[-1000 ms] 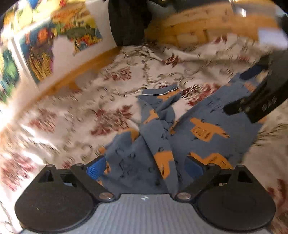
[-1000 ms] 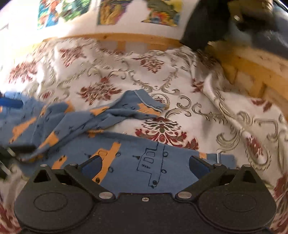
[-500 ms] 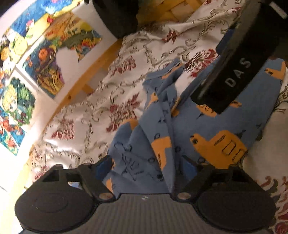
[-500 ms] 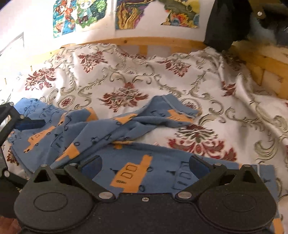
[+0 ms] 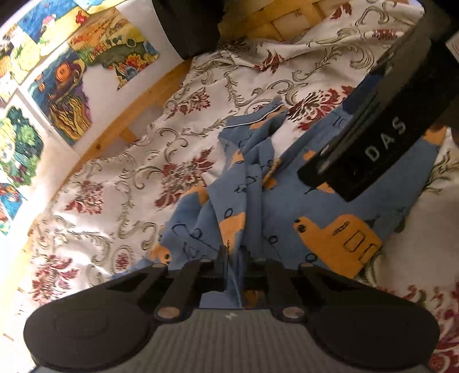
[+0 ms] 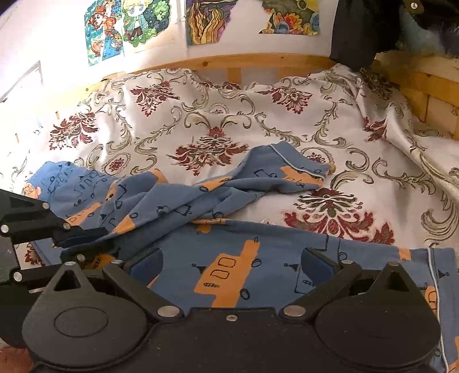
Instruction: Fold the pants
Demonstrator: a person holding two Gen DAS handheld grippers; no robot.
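A: Any readable text?

B: One. White letters "DAS" on the black side of the right gripper (image 5: 381, 134), seen from the left wrist view.

A: Anything in the right wrist view?

B: No. The wall posters (image 6: 137, 25) are drawings only, no legible lettering. The prints on the pants (image 6: 223, 275) are shapes, not characters.

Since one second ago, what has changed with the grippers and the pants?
The left gripper closed: its fingers, wide open a second ago, now pinch a fold of the blue pants. The right gripper stayed open above the flat leg, and the pants still lie crumpled on the bedspread, one leg twisted.
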